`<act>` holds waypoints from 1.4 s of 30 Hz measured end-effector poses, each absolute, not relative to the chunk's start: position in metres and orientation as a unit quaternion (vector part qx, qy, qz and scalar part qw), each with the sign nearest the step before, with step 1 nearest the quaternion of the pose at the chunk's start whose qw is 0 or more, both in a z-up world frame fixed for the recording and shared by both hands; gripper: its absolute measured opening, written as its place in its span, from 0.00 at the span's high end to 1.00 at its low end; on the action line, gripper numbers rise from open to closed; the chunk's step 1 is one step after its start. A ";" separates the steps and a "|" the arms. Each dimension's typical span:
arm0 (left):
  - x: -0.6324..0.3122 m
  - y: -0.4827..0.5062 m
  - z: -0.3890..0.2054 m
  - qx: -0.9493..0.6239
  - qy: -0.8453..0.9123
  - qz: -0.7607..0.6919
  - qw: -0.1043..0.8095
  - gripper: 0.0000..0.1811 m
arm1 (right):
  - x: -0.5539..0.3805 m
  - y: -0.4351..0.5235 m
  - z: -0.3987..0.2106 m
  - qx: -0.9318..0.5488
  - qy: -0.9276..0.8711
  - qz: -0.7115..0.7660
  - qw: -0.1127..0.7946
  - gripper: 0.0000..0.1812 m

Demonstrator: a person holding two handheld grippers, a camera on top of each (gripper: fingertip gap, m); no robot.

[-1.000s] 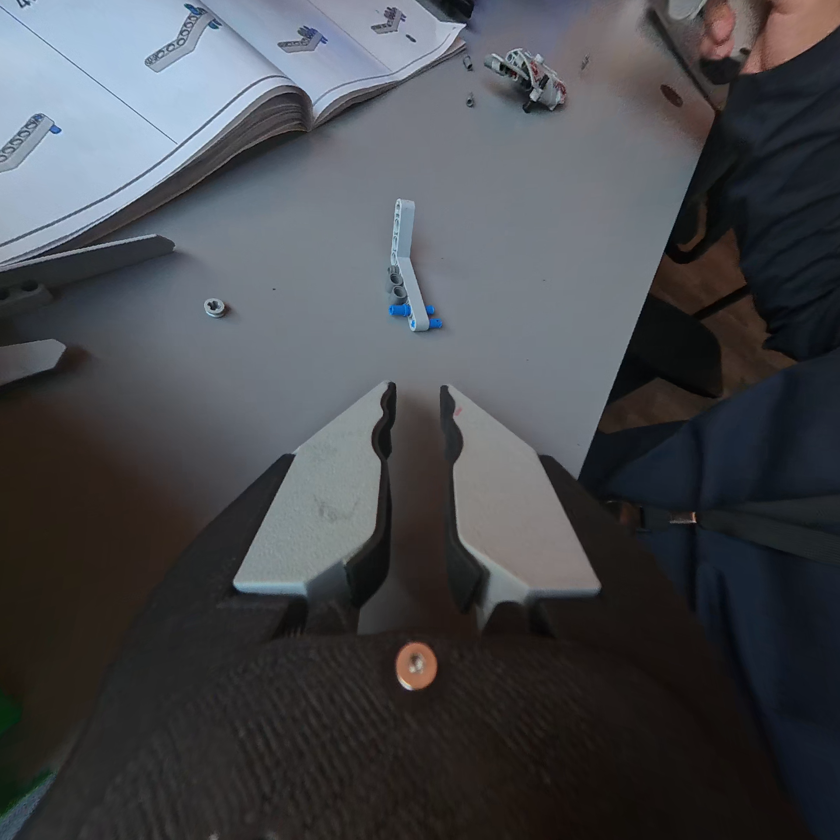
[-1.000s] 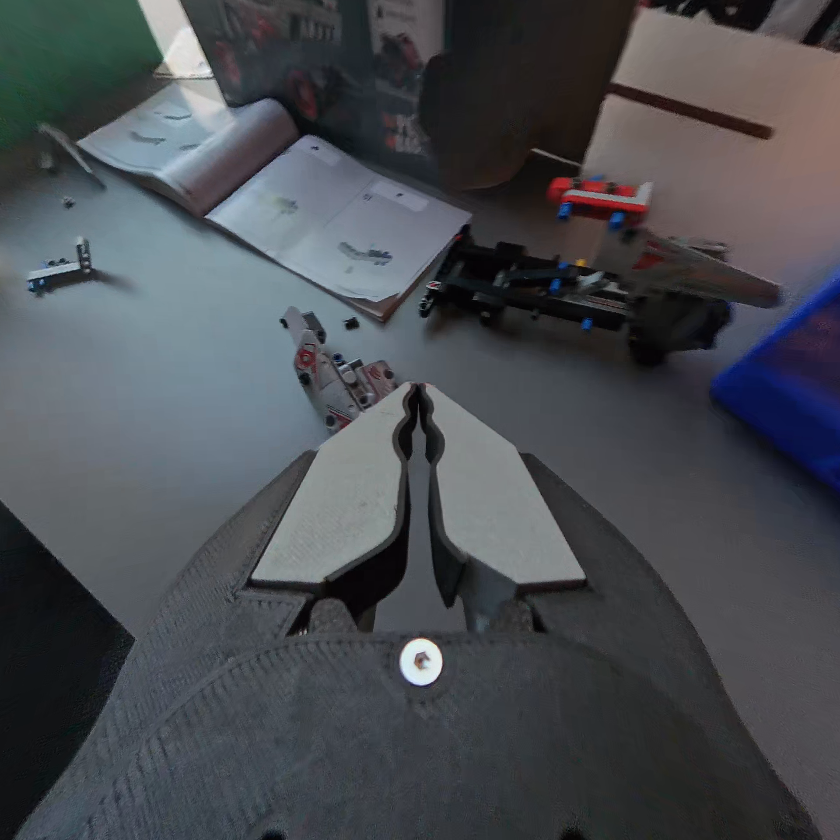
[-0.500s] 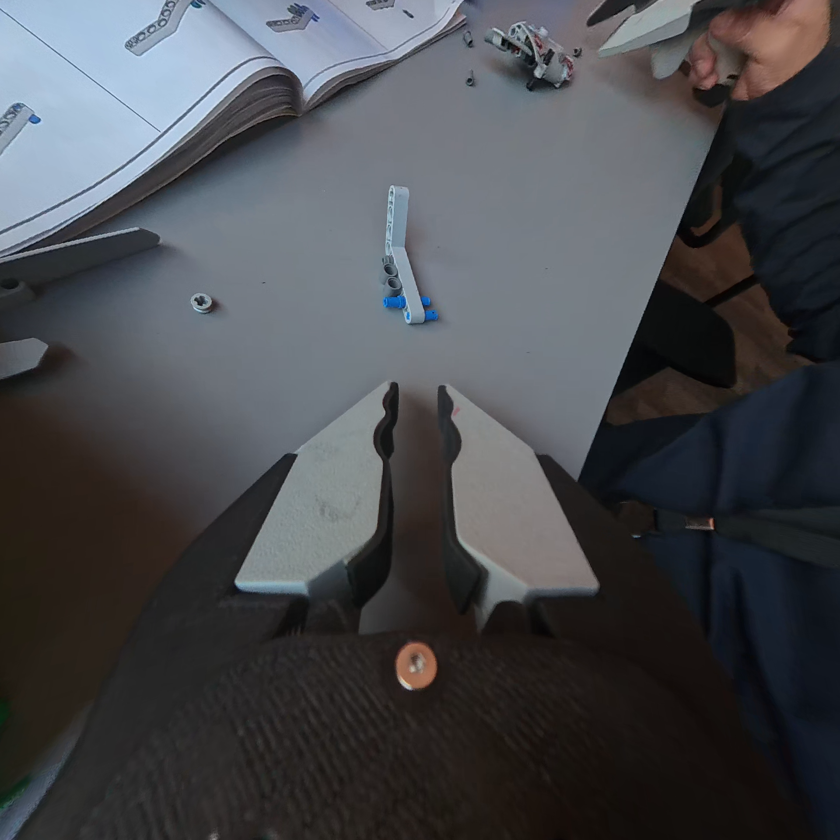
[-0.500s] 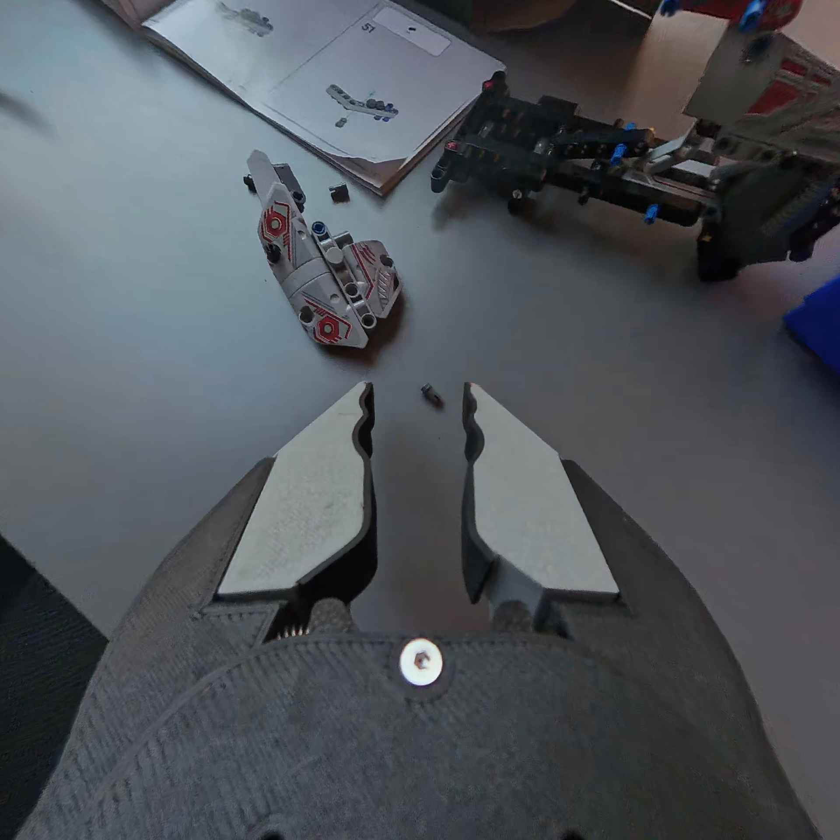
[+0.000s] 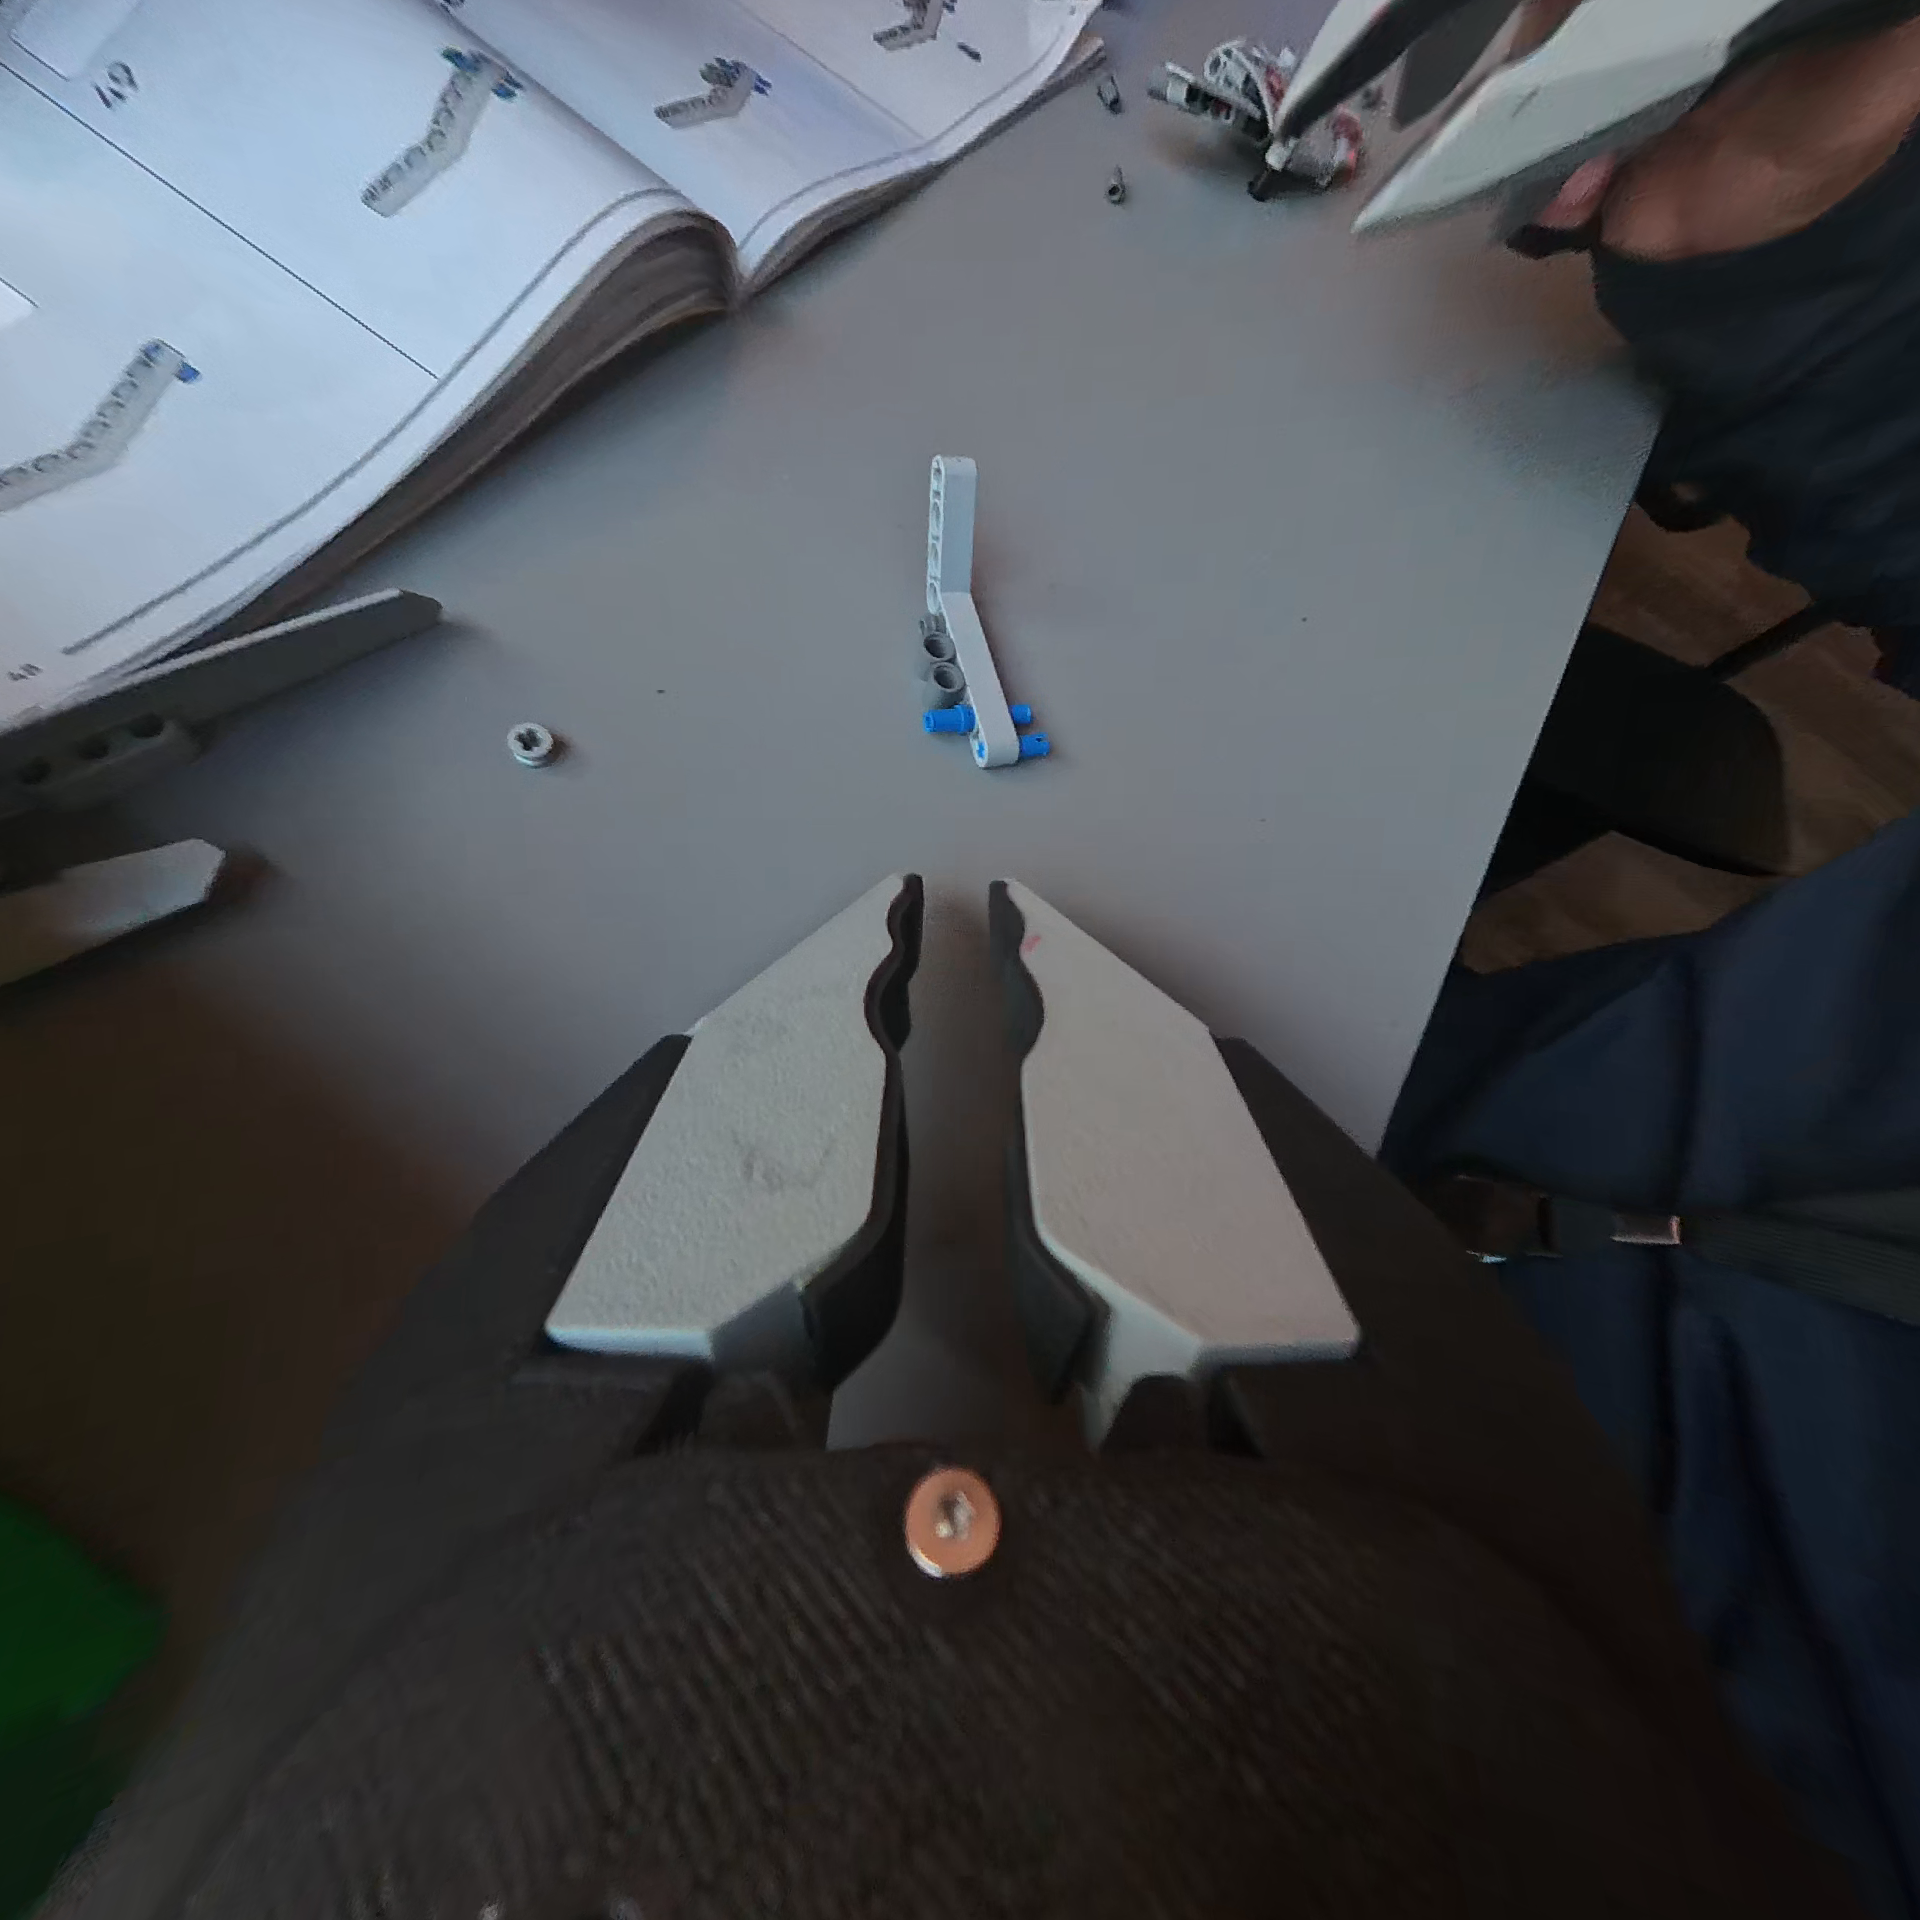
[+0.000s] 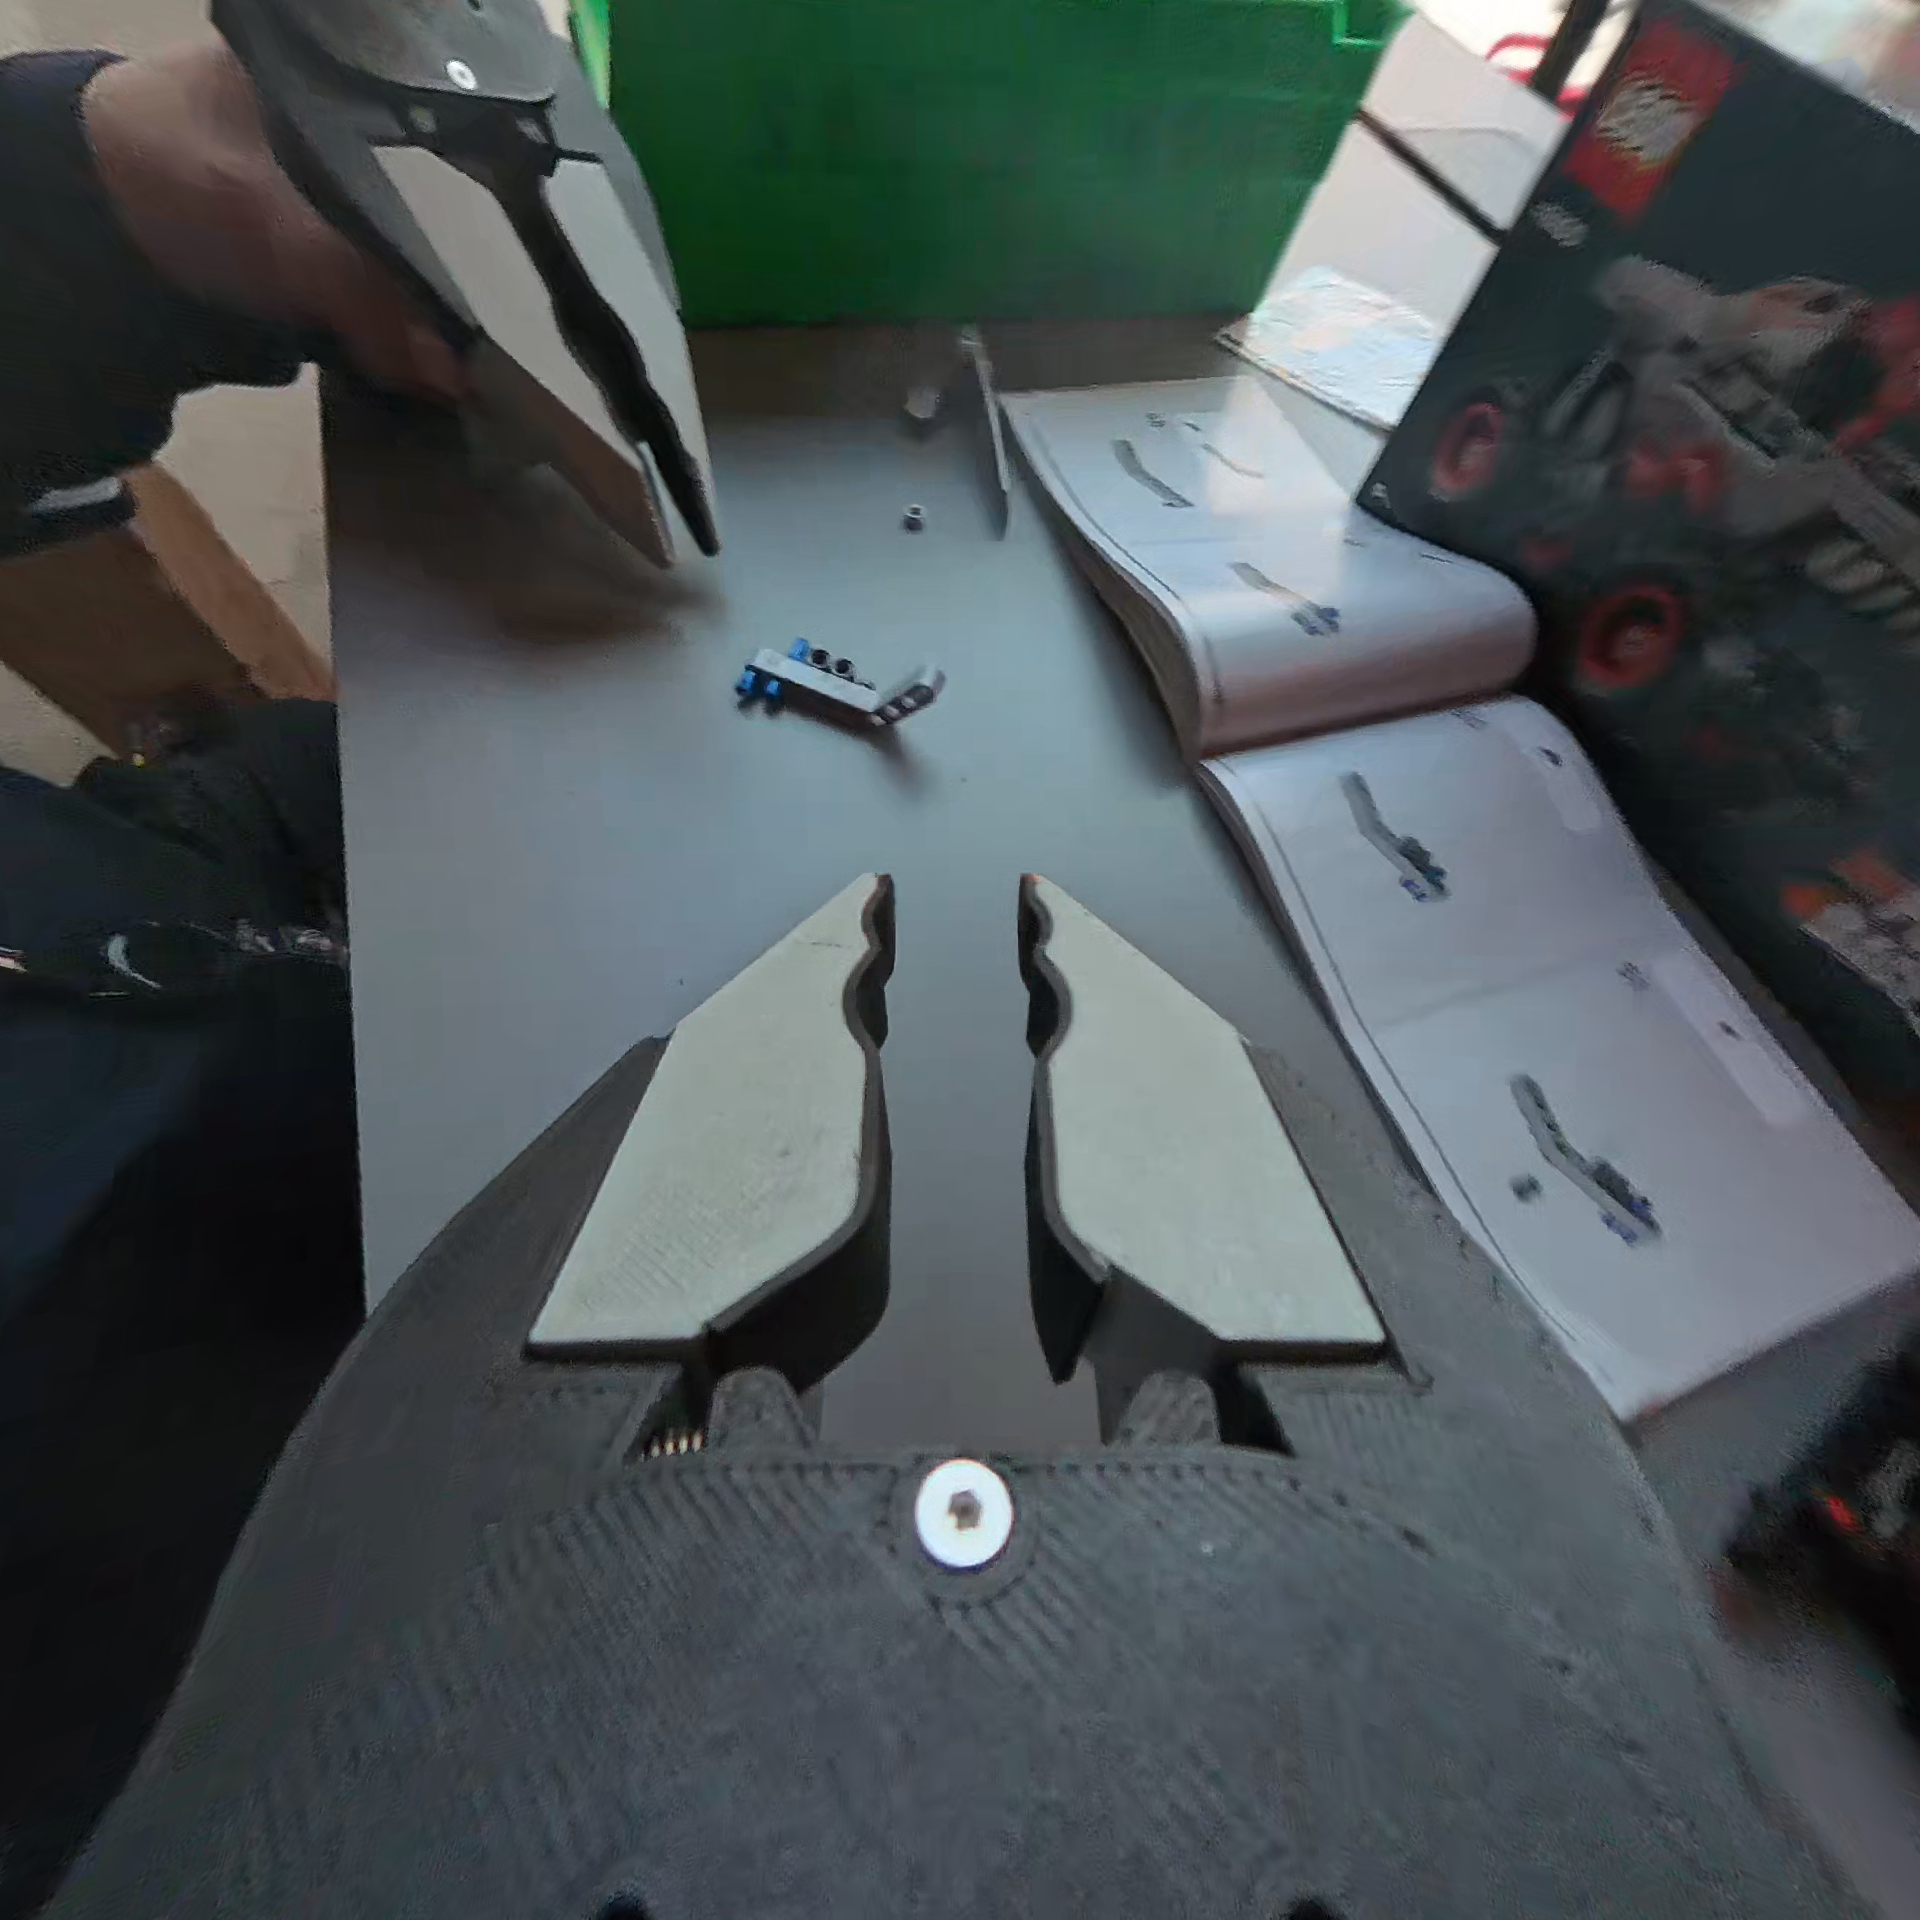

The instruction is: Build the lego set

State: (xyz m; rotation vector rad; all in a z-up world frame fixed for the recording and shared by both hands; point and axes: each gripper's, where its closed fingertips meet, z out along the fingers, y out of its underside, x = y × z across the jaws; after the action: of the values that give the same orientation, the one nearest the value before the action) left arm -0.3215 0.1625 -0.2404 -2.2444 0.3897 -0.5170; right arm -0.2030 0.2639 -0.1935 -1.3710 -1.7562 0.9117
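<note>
A bent light-grey beam (image 5: 961,613) with blue pins and a grey connector lies on the grey table (image 5: 1247,520). My left gripper (image 5: 954,885) hovers just short of it, its jaws a narrow gap apart and empty. My right gripper (image 6: 956,883) is open and empty, and faces the same beam (image 6: 842,686) from the other side, some way off. The right gripper also shows at the top right of the left wrist view (image 5: 1340,177). The left gripper shows at the upper left of the right wrist view (image 6: 681,545), its tips near the beam's pinned end.
An open instruction booklet (image 5: 364,260) (image 6: 1351,665) lies beside the beam. A small grey bush (image 5: 533,745), grey panels (image 5: 260,655), a dark pin (image 5: 1117,190) and a grey-red assembly (image 5: 1226,88) lie around. A green bin (image 6: 935,156) and the set's box (image 6: 1714,468) stand behind. The table edge (image 5: 1507,779) is close. My right fingertips sit around 15 cm from my left ones. My right tips are about 20 cm from the small grey bush (image 5: 533,745), my left tips only 8 cm.
My right gripper was shut, opened over a small dark pin, then swung left to face the bent beam. My left gripper has hardly moved.
</note>
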 end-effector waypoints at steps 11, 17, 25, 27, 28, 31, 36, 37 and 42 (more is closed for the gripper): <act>-0.313 0.162 -0.249 -0.882 0.229 -0.194 0.364 1.00 | -0.287 0.239 -0.227 -0.515 -0.715 0.362 0.305 0.81; -0.307 0.162 -0.250 -0.876 0.253 -0.203 0.358 1.00 | -0.294 0.240 -0.235 -0.522 -0.719 0.346 0.300 0.81; -0.303 0.177 -0.253 -0.870 0.285 -0.202 0.347 1.00 | -0.304 0.237 -0.243 -0.529 -0.730 0.330 0.280 0.92; -0.302 0.178 -0.253 -0.869 0.286 -0.209 0.344 1.00 | -0.303 0.238 -0.242 -0.529 -0.727 0.332 0.285 0.93; -0.302 0.178 -0.253 -0.869 0.286 -0.215 0.342 1.00 | -0.303 0.239 -0.240 -0.530 -0.724 0.334 0.288 0.94; -0.301 0.178 -0.253 -0.870 0.278 -0.233 0.335 1.00 | -0.303 0.241 -0.233 -0.532 -0.710 0.349 0.302 0.96; -0.312 0.188 -0.252 -0.881 0.239 -0.217 0.346 1.00 | -0.303 0.242 -0.220 -0.526 -0.699 0.352 0.334 0.97; -0.314 0.189 -0.252 -0.882 0.234 -0.210 0.350 1.00 | -0.302 0.241 -0.217 -0.522 -0.697 0.350 0.345 0.97; -0.320 0.194 -0.251 -0.887 0.224 -0.169 0.367 1.00 | -0.299 0.239 -0.210 -0.518 -0.694 0.338 0.368 0.97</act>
State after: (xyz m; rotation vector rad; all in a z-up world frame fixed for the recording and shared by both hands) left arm -0.3200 0.1941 -0.2515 -2.2778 0.5757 -0.4336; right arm -0.2989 0.2394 -0.2104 -1.3315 -1.7829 0.8686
